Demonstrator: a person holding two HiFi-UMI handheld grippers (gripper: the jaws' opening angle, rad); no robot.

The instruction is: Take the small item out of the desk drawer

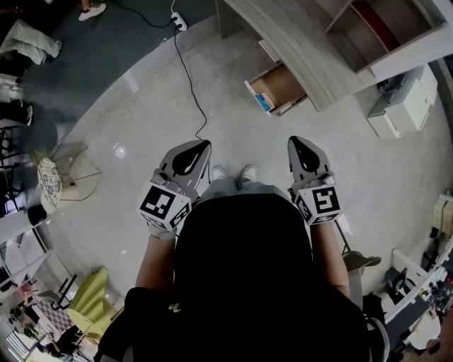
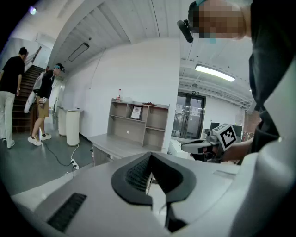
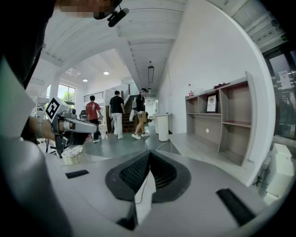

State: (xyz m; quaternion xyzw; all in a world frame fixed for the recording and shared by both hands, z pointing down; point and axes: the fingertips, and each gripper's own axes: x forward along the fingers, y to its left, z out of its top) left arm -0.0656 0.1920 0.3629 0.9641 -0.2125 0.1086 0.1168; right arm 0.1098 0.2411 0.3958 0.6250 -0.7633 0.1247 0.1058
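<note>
A wooden desk (image 1: 297,35) stands ahead of me with its drawer (image 1: 277,88) pulled open. A small blue item (image 1: 262,102) lies at the drawer's near left corner. My left gripper (image 1: 200,146) and right gripper (image 1: 296,141) are held side by side in front of my chest, well short of the drawer and apart from it. Both are shut with nothing between the jaws. In the left gripper view the shut jaws (image 2: 149,157) point at the desk (image 2: 118,147); in the right gripper view the jaws (image 3: 149,155) meet at their tips, with the desk (image 3: 203,150) to the right.
A black cable (image 1: 190,74) runs over the grey floor from a power strip (image 1: 178,21) towards my feet. A shelf unit (image 1: 382,28) sits on the desk. A white cabinet (image 1: 407,106) stands right of it. A wire stool (image 1: 60,173) is at left. People (image 3: 115,115) stand near stairs.
</note>
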